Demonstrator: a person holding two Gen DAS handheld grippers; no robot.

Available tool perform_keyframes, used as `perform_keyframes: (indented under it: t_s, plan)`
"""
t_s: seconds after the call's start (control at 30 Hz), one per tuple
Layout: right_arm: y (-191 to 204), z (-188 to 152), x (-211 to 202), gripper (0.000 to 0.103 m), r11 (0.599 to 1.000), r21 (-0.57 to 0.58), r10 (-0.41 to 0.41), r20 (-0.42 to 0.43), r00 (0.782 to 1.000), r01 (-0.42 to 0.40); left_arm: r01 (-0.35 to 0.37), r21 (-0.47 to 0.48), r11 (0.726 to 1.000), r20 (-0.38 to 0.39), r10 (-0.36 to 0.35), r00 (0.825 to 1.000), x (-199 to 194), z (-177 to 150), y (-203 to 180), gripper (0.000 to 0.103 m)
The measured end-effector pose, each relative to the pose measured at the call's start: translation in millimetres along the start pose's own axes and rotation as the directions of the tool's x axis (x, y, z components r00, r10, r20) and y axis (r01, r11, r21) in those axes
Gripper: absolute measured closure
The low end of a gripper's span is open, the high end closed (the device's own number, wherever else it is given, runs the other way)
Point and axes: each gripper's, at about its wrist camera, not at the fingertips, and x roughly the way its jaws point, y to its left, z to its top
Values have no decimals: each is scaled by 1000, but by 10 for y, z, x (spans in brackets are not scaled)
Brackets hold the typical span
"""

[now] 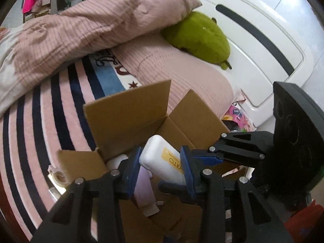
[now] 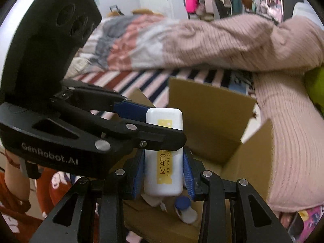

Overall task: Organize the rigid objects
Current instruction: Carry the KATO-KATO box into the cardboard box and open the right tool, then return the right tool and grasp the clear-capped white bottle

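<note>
White case [image 2: 163, 156] with a yellow label, plain brown box [image 1: 129, 119], ribbed dusty-pink duvet [image 1: 85, 28], lime-green plushie [image 1: 199, 38], rug [image 1: 50, 109] in pink and navy stripes. Grippers are black with blue pads [image 2: 138, 174].

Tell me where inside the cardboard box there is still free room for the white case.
Free: the box floor below the far wall, right of the white case. Crowded: the near part, with a blue-capped bottle and a pale pink item.

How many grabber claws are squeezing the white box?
2. The right gripper clamps one end of the white KATO case, and the left gripper clamps the other end. Both hold it above the open cardboard box. No other gripper shows.
</note>
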Motion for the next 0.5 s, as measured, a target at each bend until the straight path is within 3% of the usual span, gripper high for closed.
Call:
perform_keyframes:
  t_s: [0.1,0.2,0.23,0.37,0.5]
  plan:
    - [17,-36,42,72,999,-15,-47,-43,998,46,-22,7,1000,-21,22,1000,69,8,-18,63]
    - [12,-64,75,70,996,-22,-88,-78,993,87,-33,0,999,-5,33,999,8,-8,-8,38]
    - [1,-64,77,69,996,-18,-91,-82,992,90,-43,1,999,12,43,999,-49,-17,2,34]
    - [12,-33,56,64,996,-15,-85,-75,994,84,-65,-23,998,51,66,997,-317,-89,113,33]
    - [158,40,-4,63,996,-33,-79,-45,996,77,-128,-61,990,111,134,985,-679,-226,271,33]
